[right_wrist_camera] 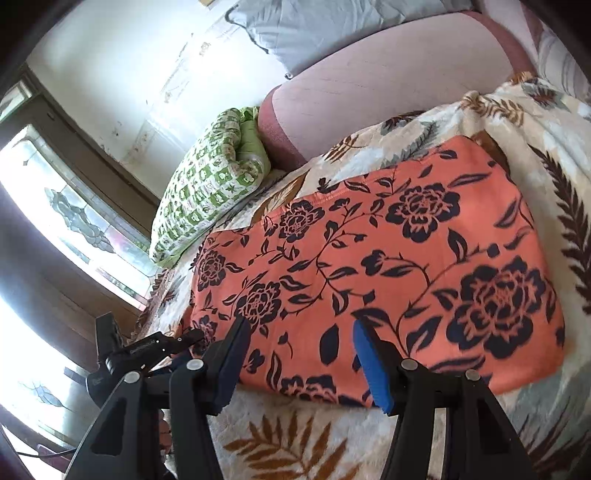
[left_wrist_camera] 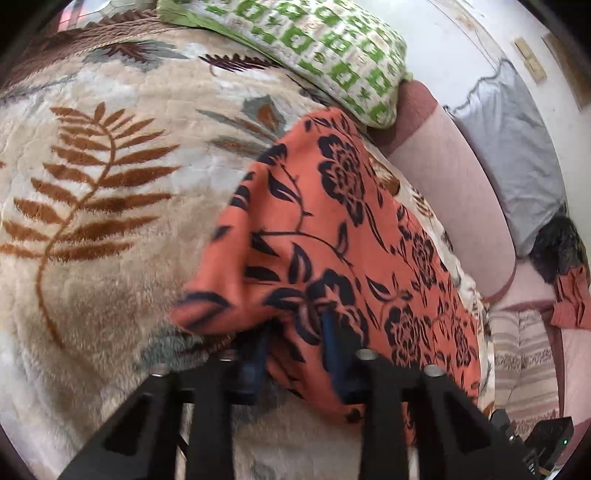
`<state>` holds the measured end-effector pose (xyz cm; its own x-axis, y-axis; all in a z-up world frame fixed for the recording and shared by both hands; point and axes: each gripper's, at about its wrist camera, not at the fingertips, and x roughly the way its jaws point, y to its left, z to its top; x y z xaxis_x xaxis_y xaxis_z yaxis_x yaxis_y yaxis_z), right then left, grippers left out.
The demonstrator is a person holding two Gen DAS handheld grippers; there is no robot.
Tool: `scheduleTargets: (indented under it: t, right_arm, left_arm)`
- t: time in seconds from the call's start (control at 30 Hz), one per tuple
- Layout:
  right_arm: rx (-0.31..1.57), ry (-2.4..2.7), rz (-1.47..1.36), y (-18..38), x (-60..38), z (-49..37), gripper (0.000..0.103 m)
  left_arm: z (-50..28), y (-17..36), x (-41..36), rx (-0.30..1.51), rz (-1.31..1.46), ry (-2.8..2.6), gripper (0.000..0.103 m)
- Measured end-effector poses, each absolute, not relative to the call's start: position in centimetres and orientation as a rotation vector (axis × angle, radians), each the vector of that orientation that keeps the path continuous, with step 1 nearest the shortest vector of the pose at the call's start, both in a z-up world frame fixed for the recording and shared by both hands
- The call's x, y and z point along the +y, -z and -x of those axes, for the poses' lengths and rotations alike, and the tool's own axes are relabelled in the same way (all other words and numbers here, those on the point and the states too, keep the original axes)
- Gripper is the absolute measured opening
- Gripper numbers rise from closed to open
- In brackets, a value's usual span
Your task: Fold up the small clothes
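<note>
An orange cloth with black flowers (right_wrist_camera: 388, 258) lies folded flat in a rectangle on a beige leaf-print blanket (right_wrist_camera: 288, 443). In the left wrist view the orange cloth (left_wrist_camera: 351, 229) is raised at its near corner, and my left gripper (left_wrist_camera: 295, 343) is shut on that bunched corner, fabric draping over the blue pads. The left gripper (right_wrist_camera: 184, 338) also shows at the cloth's left corner in the right wrist view. My right gripper (right_wrist_camera: 299, 354) stands open just above the cloth's near edge, with nothing pinched between its blue pads.
A green-and-white patterned pillow (right_wrist_camera: 207, 184) lies beyond the cloth's far left corner. Behind the cloth run a pink bolster (right_wrist_camera: 388, 92) and a grey pillow (right_wrist_camera: 332, 26). A window (right_wrist_camera: 55, 221) is at the left. The blanket (left_wrist_camera: 110, 184) spreads wide to the cloth's left.
</note>
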<state>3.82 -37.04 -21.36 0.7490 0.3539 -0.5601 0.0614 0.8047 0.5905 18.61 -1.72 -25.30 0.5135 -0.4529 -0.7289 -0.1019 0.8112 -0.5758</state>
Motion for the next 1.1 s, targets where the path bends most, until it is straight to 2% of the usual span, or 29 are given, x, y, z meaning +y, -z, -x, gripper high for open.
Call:
scheduleTargets:
  t: [0.13,0.2,0.27,0.33,0.47,0.63,0.73,0.77,0.8,0.93,1.0,1.03,1.1]
  right_arm:
    - [0.735,-0.158,-0.592,21.8,-36.7,-4.5,0.062]
    - [0.754,-0.156,-0.587,22.3,-36.5,-5.0,0.062]
    - [0.769,-0.147,-0.57,22.6,-36.3,-5.3,0.061]
    - [0.773,-0.139,-0.554,22.8,-36.4,-5.5,0.062]
    - [0.782,-0.129,-0.569,23.0,-36.8,-5.9,0.061]
    - [0.78,-0.124,-0.577,23.0,-37.0,-6.1,0.062]
    - [0.757,-0.125,-0.574,22.5,-37.2,-5.8,0.061]
    - [0.752,-0.126,-0.576,22.4,-37.3,-5.8,0.061]
    - [0.751,-0.127,-0.58,22.3,-37.4,-5.8,0.061]
    - [0.772,-0.12,-0.584,22.7,-37.8,-6.1,0.061]
    - [0.774,-0.134,-0.588,22.9,-37.8,-6.3,0.049]
    - [0.778,-0.142,-0.576,22.9,-37.6,-6.5,0.038]
    - [0.803,-0.145,-0.569,23.5,-37.2,-7.0,0.037]
  left_arm:
    - [-18.9,25.6,-1.9,0.998,0.617,0.226,0.026]
    - [-19.0,25.7,-2.5,1.0,0.604,0.232,0.039]
    - [-18.6,25.4,-2.4,1.011,0.635,0.249,0.061]
    - [-17.5,25.3,-1.7,1.033,0.687,0.23,0.07]
    - [-15.8,26.2,-0.3,1.039,0.829,0.188,0.072]
    - [-17.4,26.5,-0.3,1.031,0.881,0.106,0.072]
    - [-18.8,26.3,-0.7,0.994,0.886,0.067,0.07]
    - [-19.2,26.2,-0.8,0.981,0.897,0.066,0.066]
    - [-19.4,26.3,-0.7,0.975,0.905,0.059,0.054]
    - [-19.8,27.1,-0.3,0.966,0.919,0.046,0.034]
    - [-19.8,26.8,-0.5,0.96,0.896,0.054,0.025]
    - [-19.7,26.4,-0.6,0.949,0.884,0.06,0.023]
    - [-19.5,25.3,-0.9,0.92,0.851,0.077,0.02]
